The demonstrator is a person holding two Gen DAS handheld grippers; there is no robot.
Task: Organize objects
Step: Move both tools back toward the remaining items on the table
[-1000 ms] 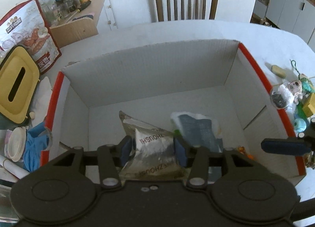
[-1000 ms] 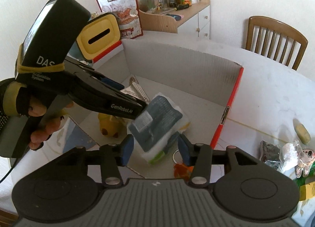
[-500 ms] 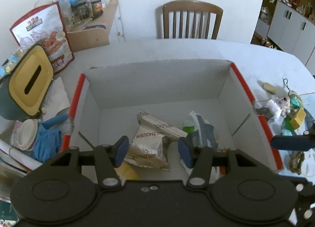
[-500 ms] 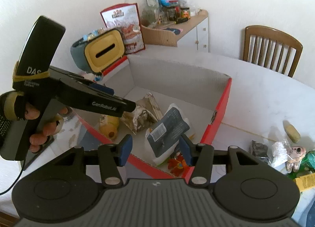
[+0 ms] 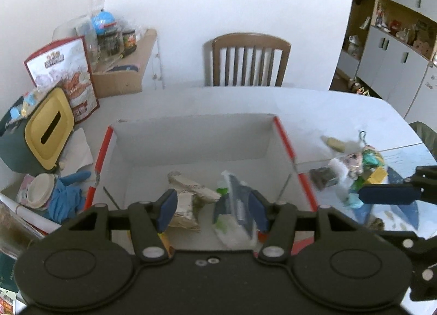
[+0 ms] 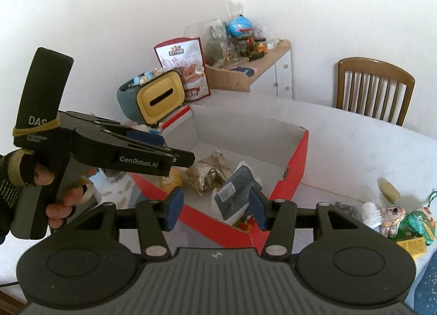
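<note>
Both the left gripper (image 5: pixel 213 209) and right gripper (image 6: pixel 215 209), jaws wide and empty, have pulled up from the cardboard box (image 5: pixel 191 137), leaving the snack packet (image 5: pixel 185 200) inside (more clutter (image 6: pixel 393 216) waits by the table's right edge).

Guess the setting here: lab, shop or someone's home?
Most likely a home dining area: a white table with a wooden dining chair at it, a side cabinet crowded with jars, and white cupboards behind.
</note>
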